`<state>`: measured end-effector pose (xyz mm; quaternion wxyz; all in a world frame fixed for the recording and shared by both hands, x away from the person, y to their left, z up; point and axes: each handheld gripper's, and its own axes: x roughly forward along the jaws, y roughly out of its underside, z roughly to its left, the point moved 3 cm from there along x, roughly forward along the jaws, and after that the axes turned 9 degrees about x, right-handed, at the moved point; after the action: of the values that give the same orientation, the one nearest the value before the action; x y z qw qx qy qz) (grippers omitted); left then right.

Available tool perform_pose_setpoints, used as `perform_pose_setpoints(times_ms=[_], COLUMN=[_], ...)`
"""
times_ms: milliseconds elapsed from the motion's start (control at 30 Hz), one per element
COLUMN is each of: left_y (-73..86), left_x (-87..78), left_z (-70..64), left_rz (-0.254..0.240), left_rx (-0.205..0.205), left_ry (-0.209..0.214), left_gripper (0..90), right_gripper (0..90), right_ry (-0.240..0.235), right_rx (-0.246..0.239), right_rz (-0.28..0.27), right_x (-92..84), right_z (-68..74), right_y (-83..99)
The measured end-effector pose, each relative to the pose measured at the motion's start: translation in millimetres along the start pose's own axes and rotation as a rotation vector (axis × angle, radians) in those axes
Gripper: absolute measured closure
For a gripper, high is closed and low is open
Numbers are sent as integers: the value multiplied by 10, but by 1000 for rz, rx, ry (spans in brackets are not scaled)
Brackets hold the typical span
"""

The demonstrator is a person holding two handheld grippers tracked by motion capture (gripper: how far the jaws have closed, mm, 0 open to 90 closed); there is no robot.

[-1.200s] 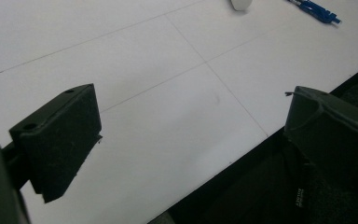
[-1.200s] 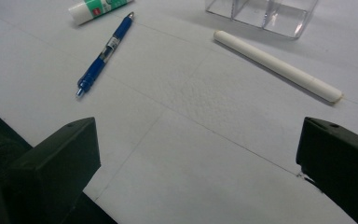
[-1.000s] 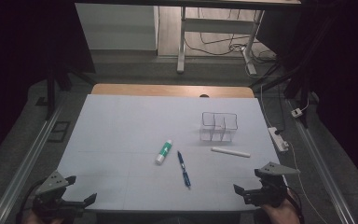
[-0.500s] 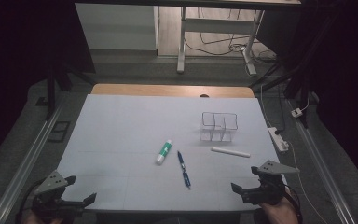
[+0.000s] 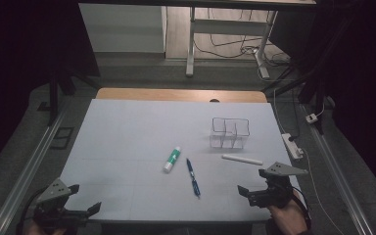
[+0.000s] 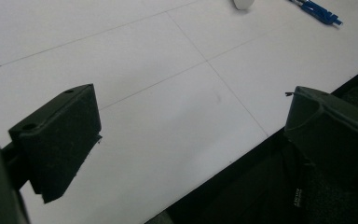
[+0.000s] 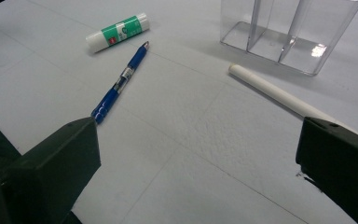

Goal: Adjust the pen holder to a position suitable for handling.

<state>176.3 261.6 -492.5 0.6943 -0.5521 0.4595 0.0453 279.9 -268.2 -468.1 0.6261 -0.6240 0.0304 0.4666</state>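
On the white table top lie a green-and-white glue stick, a blue pen and a white stick. A clear plastic organizer with several compartments stands behind them, nothing visible inside. My right gripper hovers open over the table's front right, jaws wide apart, pen and white stick ahead of it. My left gripper hangs open at the front left edge, empty.
The table's front edge runs under the left gripper, with dark floor beyond. A white power strip lies off the table's right edge. A desk frame and cables stand beyond the far end.
My right gripper has drifted a little left and forward over the table. The left gripper and the objects have stayed put.
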Motion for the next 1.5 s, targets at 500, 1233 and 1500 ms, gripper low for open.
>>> perform_pose_setpoints(times_ms=[500, 1233, 1500], left_y=[0, -7, -6], left_x=[6, 19, 18], left_z=[11, -5, -3], left_rz=[1, 15, 12], left_rx=[-11, 7, 6], left_ry=[1, -1, 3], left_gripper=[36, 29, 26], right_gripper=[0, 0, 0], right_ry=[75, 155, 183], right_rx=[-6, 17, 19], right_rz=[17, 25, 37], right_x=[261, 566, 682], right_z=[-135, -442, -599], right_y=[-151, -370, -445])
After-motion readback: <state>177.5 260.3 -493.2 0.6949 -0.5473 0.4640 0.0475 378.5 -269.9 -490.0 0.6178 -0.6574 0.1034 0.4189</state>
